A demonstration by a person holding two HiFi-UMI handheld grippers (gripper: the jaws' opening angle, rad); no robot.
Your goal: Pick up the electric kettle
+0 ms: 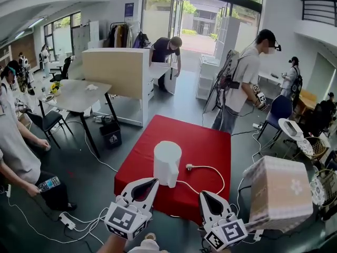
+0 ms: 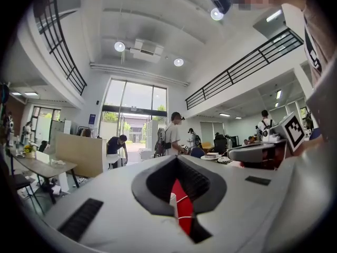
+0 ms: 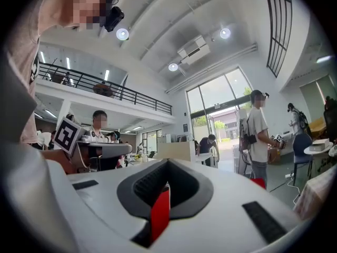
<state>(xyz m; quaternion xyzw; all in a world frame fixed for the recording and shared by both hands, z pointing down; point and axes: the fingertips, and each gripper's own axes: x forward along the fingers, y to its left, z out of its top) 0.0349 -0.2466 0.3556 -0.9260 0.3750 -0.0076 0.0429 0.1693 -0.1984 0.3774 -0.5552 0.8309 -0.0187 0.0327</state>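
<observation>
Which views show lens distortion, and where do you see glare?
Head view: mild bending at the edges, kettle sharp. Left gripper view: strong fisheye, dark corners, ceiling lamps glaring. Right gripper view: same fisheye, one lamp glaring.

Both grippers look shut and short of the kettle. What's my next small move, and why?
Likely open the jaws of the left gripper before closing in. They stand together, as do those of the right gripper, and the kettle stands upright on the red table just ahead of the left one. Shut jaws cannot take it.
</observation>
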